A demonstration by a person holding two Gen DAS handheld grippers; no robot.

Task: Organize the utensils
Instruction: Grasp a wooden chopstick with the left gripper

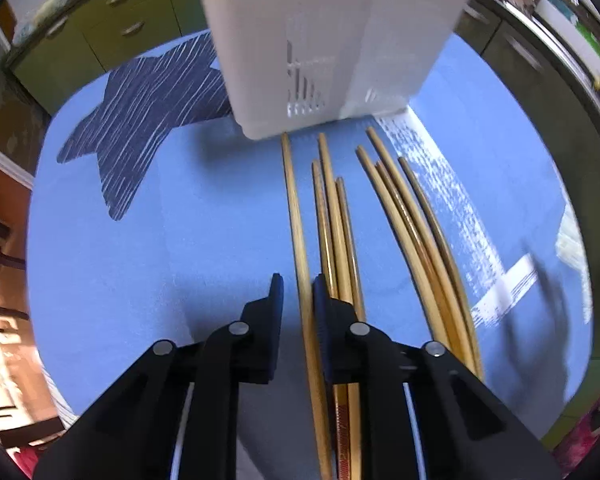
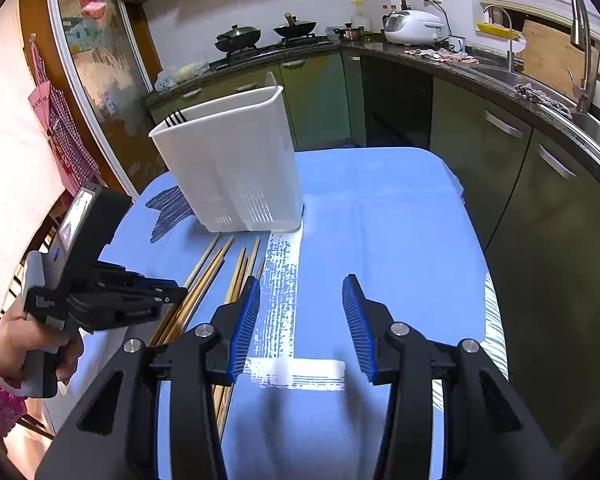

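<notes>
Several wooden chopsticks lie side by side on the blue tablecloth, pointing at a white slotted utensil holder. My left gripper points steeply down over them. Its jaws stand narrowly apart around the leftmost chopstick, which lies against the right finger with a gap on the left. In the right wrist view the holder stands upright with black fork tines showing above its rim. My right gripper hovers open over bare cloth, right of the chopsticks, with nothing between its fingers. A hand holds the left gripper.
The table's right edge drops off beside green cabinets. A counter with a sink and a stove with pans lies beyond. A dark star print marks the cloth to the left of the holder.
</notes>
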